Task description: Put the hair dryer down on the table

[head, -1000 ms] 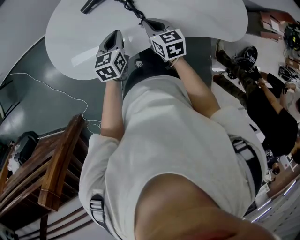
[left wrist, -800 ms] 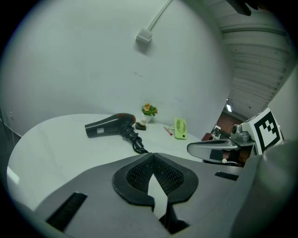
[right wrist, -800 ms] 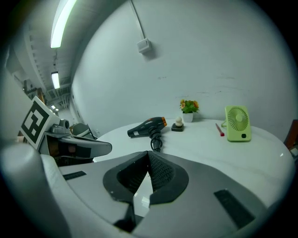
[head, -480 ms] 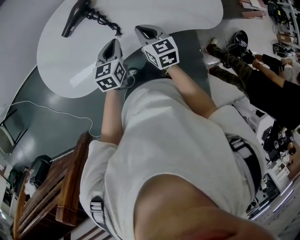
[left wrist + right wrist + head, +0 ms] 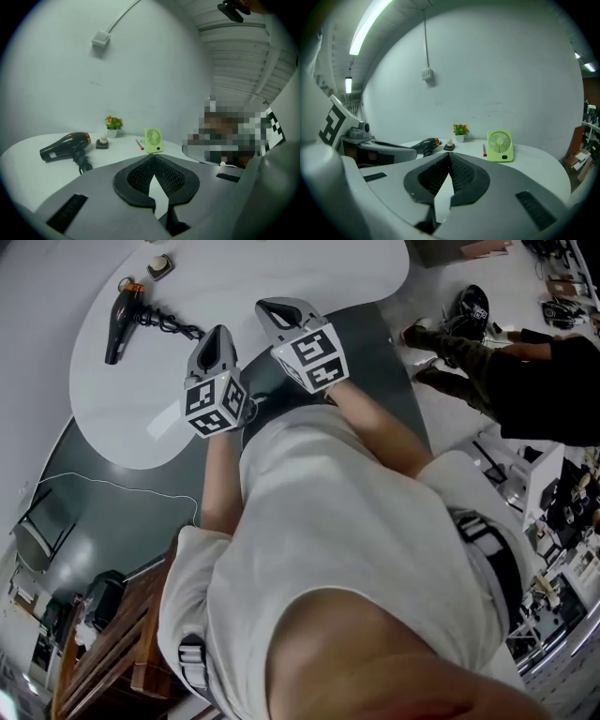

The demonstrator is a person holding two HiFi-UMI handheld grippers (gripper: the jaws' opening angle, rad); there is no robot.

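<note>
On the table (image 5: 309, 263) the dryer (image 5: 120, 324) lay free, well apart from your left gripper (image 5: 218, 334) and right gripper (image 5: 267, 307) at the table's near edge; both were closed and empty. Nothing seemed left to do.

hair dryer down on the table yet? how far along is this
Looks done: the hair dryer lies on its side on the white table, its cord trailing beside it, nothing touching it. In hand: nothing. The left tongs and right tongs are both shut and empty, well apart from the dryer. Left: nothing that shows.
</note>
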